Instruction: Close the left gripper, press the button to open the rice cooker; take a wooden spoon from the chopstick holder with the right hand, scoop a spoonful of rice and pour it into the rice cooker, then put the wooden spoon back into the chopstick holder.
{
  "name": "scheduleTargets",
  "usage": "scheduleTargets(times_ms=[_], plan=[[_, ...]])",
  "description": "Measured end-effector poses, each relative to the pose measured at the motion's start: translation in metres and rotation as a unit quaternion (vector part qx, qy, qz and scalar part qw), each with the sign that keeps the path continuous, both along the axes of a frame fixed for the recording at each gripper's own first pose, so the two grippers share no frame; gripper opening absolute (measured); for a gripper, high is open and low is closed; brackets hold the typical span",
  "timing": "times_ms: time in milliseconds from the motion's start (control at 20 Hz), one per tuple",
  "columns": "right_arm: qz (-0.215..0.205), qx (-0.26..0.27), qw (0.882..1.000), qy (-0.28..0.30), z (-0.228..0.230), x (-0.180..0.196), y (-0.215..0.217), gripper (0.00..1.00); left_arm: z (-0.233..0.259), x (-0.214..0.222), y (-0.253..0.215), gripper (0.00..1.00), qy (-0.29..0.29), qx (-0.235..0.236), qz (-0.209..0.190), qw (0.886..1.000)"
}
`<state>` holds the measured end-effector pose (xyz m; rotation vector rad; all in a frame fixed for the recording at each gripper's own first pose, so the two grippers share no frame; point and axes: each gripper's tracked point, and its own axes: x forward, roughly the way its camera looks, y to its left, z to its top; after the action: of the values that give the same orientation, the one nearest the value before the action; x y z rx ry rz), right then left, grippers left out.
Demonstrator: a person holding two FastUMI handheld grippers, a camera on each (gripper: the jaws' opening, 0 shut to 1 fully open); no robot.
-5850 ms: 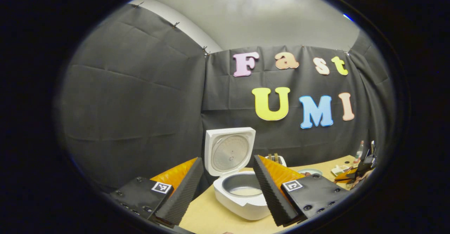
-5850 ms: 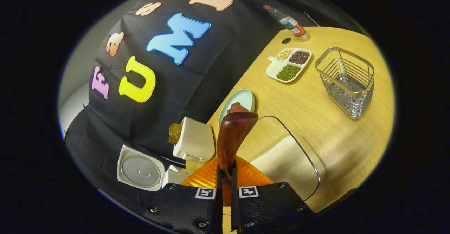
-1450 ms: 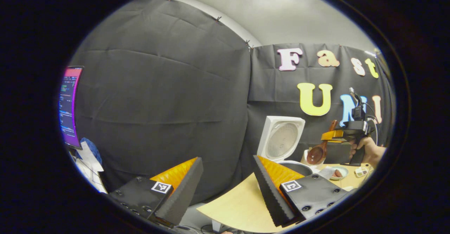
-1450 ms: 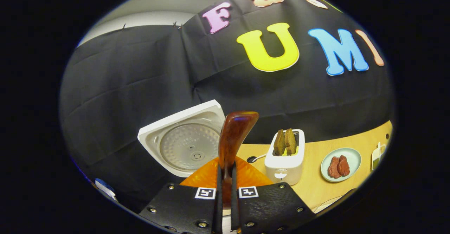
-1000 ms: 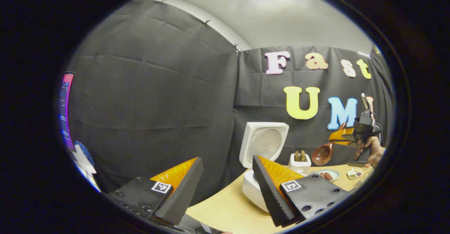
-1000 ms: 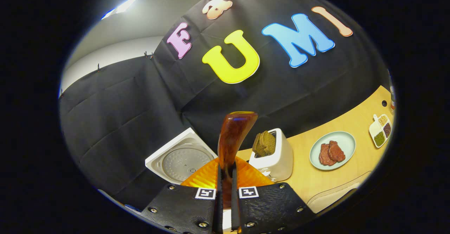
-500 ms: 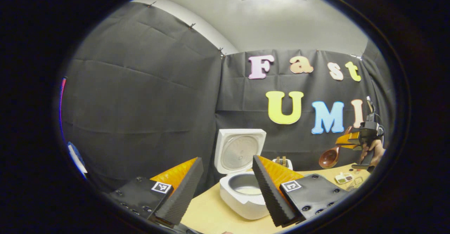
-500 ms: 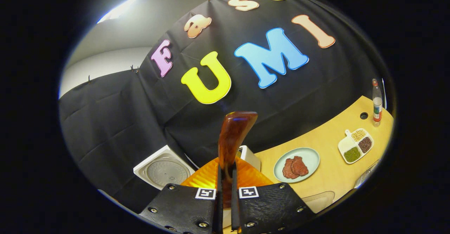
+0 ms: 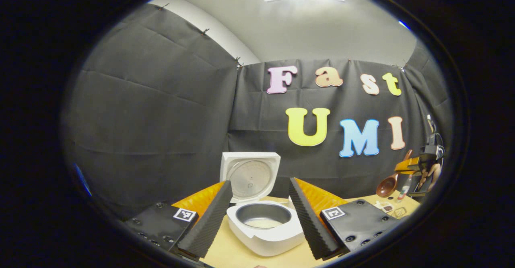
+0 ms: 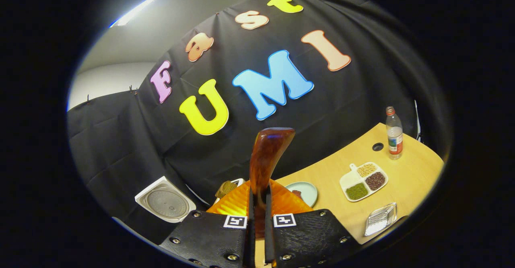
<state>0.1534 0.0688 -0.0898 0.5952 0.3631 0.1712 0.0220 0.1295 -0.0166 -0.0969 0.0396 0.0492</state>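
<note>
In the left gripper view the left gripper (image 9: 257,215) is showing at the bottom centre with its fingers standing wide apart and nothing between them, framing the rice cooker (image 9: 263,227), which is sitting open with its lid (image 9: 249,177) tipped up behind the pot. A pale layer is lying at the bottom of the pot, so the pouring looks done, and this gripper is probably just idling clear of the opening

At the far right edge of that view the right gripper (image 9: 406,166) is being held by a hand (image 9: 432,173) high above the table (image 9: 237,256), carrying the wooden spoon (image 9: 388,185) with its bowl hanging lower left. In the right gripper view, at bottom centre, both fingers are clamping the spoon's handle (image 10: 265,159), which is rising up through the middle of the frame. The chopstick holder (image 10: 380,219), a wire basket, is waiting at the lower right, beside a divided dish (image 10: 364,180). The camera is tilting toward that side, likely because the spoon is heading back there; it will need lining up over the narrow basket
</note>
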Motion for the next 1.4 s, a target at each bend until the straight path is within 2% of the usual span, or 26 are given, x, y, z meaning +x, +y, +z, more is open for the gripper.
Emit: scheduleTargets(times_ms=[350,400,700,1000,1400], plan=[[-0.055,-0.035,0.998,0.017,-0.023,-0.019,-0.083,0.09,0.007,0.005,-0.05,0.98,-0.005,0.0,-0.028,1.0],[-0.062,-0.044,0.997,0.022,-0.03,-0.021,-0.093,0.09,0.008,0.005,-0.057,0.95,-0.006,0.002,-0.031,0.999],[-0.089,-0.099,0.99,0.05,-0.066,-0.039,-0.141,0.09,0.013,0.001,-0.087,0.98,-0.006,0.01,-0.044,0.999],[-0.085,-0.158,0.98,0.087,-0.116,-0.053,-0.16,0.1,0.015,-0.003,-0.105,0.98,-0.001,0.027,-0.045,0.999],[-0.071,-0.151,0.977,0.132,-0.172,-0.059,-0.151,0.1,0.023,-0.004,-0.105,0.98,-0.003,0.053,-0.032,0.998]])
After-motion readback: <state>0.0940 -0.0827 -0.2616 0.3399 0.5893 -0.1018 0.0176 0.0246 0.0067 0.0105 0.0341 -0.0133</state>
